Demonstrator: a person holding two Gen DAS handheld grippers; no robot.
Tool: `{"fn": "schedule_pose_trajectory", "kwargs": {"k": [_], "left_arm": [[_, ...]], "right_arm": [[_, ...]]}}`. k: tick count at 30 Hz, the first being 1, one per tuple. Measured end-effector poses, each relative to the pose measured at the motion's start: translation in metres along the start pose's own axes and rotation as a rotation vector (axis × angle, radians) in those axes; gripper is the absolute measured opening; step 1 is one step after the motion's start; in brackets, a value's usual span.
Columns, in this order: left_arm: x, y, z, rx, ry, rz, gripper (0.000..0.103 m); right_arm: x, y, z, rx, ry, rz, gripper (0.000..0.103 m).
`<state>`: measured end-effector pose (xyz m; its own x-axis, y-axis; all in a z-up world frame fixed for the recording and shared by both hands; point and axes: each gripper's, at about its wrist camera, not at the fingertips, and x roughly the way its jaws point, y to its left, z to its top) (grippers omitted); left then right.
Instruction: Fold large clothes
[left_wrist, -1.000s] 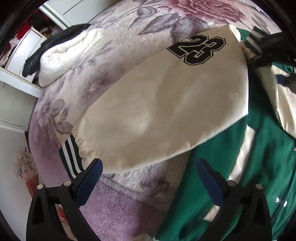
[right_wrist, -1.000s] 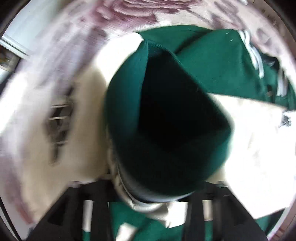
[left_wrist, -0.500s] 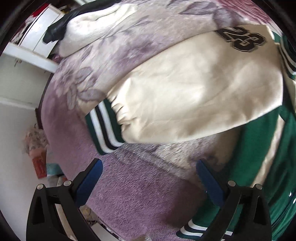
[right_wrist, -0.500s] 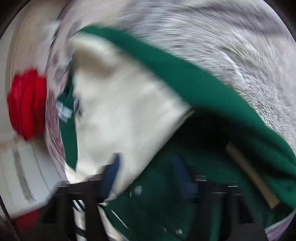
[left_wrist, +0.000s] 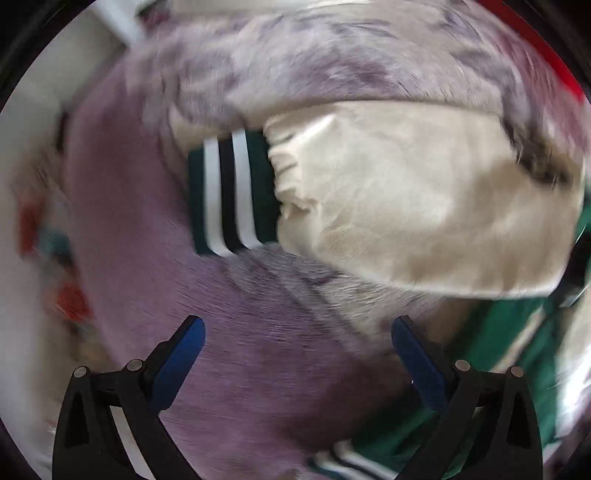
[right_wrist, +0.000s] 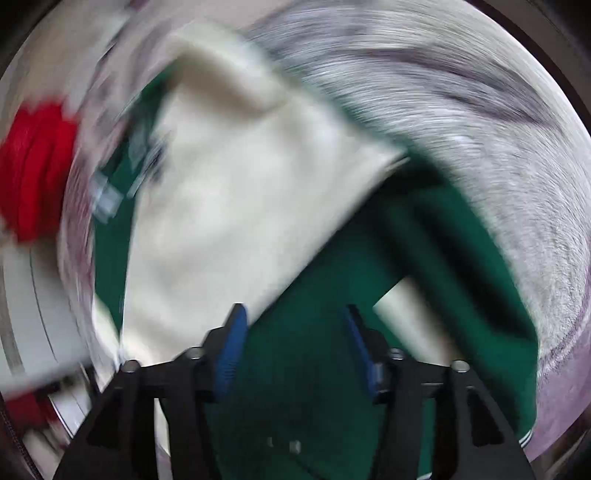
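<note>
A green varsity jacket with cream sleeves lies on a purple floral blanket (left_wrist: 280, 373). In the left wrist view one cream sleeve (left_wrist: 424, 195) stretches across, ending in a green cuff with white and black stripes (left_wrist: 231, 192). My left gripper (left_wrist: 297, 334) hovers open over bare blanket below that cuff, holding nothing. In the blurred right wrist view my right gripper (right_wrist: 293, 314) is above the green body (right_wrist: 314, 369), beside the other cream sleeve (right_wrist: 236, 192). Its jaws are opening, with nothing pinched between the blue pads.
Grey-and-purple blanket (right_wrist: 461, 122) surrounds the jacket. A red object (right_wrist: 33, 166) sits at the left edge of the right wrist view. White furniture and blurred colourful clutter (left_wrist: 62, 295) lie past the blanket's left edge. The jacket's striped hem (left_wrist: 354, 461) shows at the bottom.
The right gripper, shut on green fabric a second ago, has let go and swung aside. The left gripper slid along the cream sleeve toward its striped cuff, staying open.
</note>
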<state>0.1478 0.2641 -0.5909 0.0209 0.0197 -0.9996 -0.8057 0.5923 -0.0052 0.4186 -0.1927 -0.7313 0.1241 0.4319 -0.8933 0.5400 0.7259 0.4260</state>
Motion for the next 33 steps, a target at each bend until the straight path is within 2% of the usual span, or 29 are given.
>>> {"fn": "schedule_pose_trajectory", "kwargs": {"k": [2,4,5,6,7,9,10,12,13,15,17,19,20,22,24,25,26,27,28,30,31,33], "left_arm": [[0.015,0.016,0.009,-0.137,0.070,-0.201,0.103],[0.030,0.027,0.018,-0.261,0.088,-0.368,0.103],[0.039,0.031,0.024,-0.321,0.091,-0.434,0.102],[0.046,0.035,0.030,-0.369,0.084,-0.463,0.095],[0.052,0.038,0.036,-0.414,0.069,-0.458,0.078],[0.057,0.046,0.051,-0.486,0.034,-0.398,0.055],[0.054,0.050,0.058,-0.517,0.007,-0.378,0.036],[0.041,0.056,0.077,-0.531,-0.084,-0.343,0.018],[0.033,0.057,0.092,-0.509,-0.130,-0.332,0.016],[0.023,0.055,0.123,-0.455,-0.201,-0.305,0.015],[0.017,0.050,0.166,-0.373,-0.263,-0.273,0.015],[0.017,0.043,0.209,-0.290,-0.305,-0.249,0.015],[0.018,0.041,0.221,-0.266,-0.313,-0.243,0.015],[0.025,0.032,0.250,-0.223,-0.302,-0.242,0.015],[0.034,0.032,0.258,-0.202,-0.272,-0.244,0.018],[0.039,0.031,0.257,-0.197,-0.253,-0.249,0.018],[0.041,0.031,0.252,-0.197,-0.241,-0.261,0.019],[0.045,0.035,0.250,-0.201,-0.222,-0.280,0.027],[0.051,0.037,0.250,-0.208,-0.195,-0.312,0.040],[0.064,0.039,0.248,-0.227,-0.153,-0.399,0.055],[0.066,0.040,0.246,-0.235,-0.158,-0.429,0.060],[0.066,0.036,0.247,-0.233,-0.176,-0.426,0.061]], "right_arm": [[0.016,0.030,-0.016,-0.064,0.049,0.047,0.059],[0.039,0.049,-0.024,-0.081,0.097,0.078,0.059],[0.052,0.061,-0.020,-0.076,0.123,0.091,0.059],[0.068,0.073,-0.025,-0.070,0.142,0.102,0.059],[0.079,0.084,-0.030,-0.064,0.153,0.109,0.059],[0.107,0.114,-0.036,-0.077,0.165,0.104,0.059],[0.107,0.121,-0.041,-0.088,0.172,0.104,0.059],[0.124,0.156,-0.048,-0.144,0.175,0.094,0.059],[0.128,0.169,-0.046,-0.172,0.173,0.086,0.059],[0.132,0.201,-0.059,-0.284,0.151,0.055,0.061],[0.145,0.238,-0.068,-0.357,0.133,0.038,0.068],[0.158,0.272,-0.078,-0.427,0.126,0.013,0.069],[0.167,0.291,-0.084,-0.469,0.123,-0.010,0.069],[0.190,0.316,-0.094,-0.544,0.134,-0.112,0.073],[0.210,0.334,-0.107,-0.606,0.111,-0.222,0.071],[0.219,0.340,-0.112,-0.620,0.087,-0.277,0.055],[0.224,0.345,-0.116,-0.619,0.052,-0.325,0.035],[0.226,0.350,-0.118,-0.597,0.011,-0.336,0.031],[0.223,0.353,-0.118,-0.578,-0.015,-0.331,0.026],[0.217,0.365,-0.118,-0.533,-0.073,-0.290,0.017],[0.218,0.371,-0.117,-0.521,-0.078,-0.279,0.015],[0.233,0.376,-0.110,-0.486,-0.032,-0.237,0.017]]}}
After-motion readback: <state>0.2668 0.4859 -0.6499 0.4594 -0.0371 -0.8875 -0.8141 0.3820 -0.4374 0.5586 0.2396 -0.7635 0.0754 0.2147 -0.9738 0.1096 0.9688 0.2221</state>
